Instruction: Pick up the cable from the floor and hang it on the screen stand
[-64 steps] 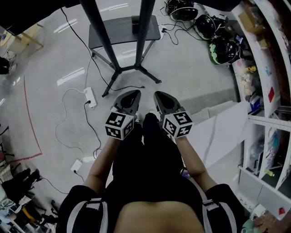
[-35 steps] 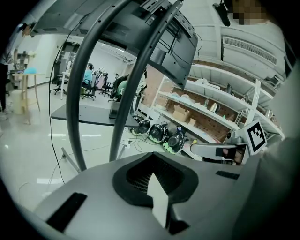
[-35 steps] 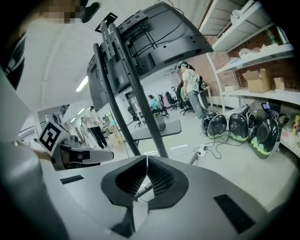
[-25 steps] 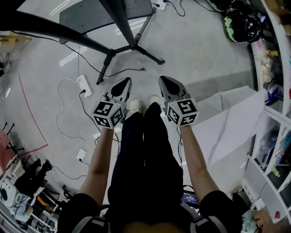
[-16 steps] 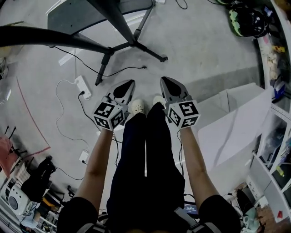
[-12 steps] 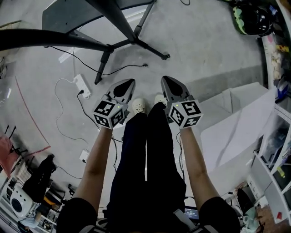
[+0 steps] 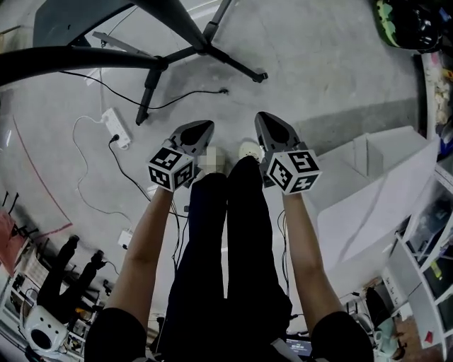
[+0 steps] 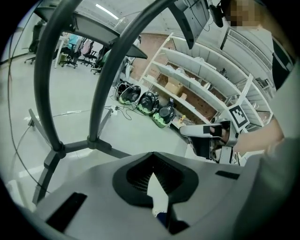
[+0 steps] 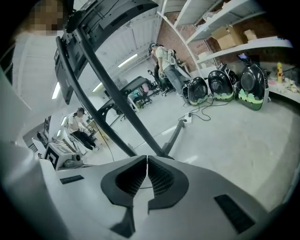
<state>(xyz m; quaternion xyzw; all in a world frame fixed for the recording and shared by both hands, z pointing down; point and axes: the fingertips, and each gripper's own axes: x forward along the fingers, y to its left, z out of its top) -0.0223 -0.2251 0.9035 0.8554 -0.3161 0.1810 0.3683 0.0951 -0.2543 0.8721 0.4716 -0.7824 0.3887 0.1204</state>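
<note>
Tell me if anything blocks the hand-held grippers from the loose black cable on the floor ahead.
Nothing visible does. Only bare floor lies between the shut left hand-held gripper, the shut right hand-held gripper and the cable. The stand's leg lies beyond the cable's end.

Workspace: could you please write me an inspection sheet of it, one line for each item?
Surface: grey floor, smooth and glossy.
Job's things: black cable lies on the floor, not held; screen stand stands just beyond it.
Clutter: white cardboard at the right; helmets on the floor near the shelves.
Grippers: left gripper and right gripper are both shut and empty, held out over the floor.
Cables: power strip at the left, with white and black leads.
Surroundings: shelves along one side; people far off by chairs.
</note>
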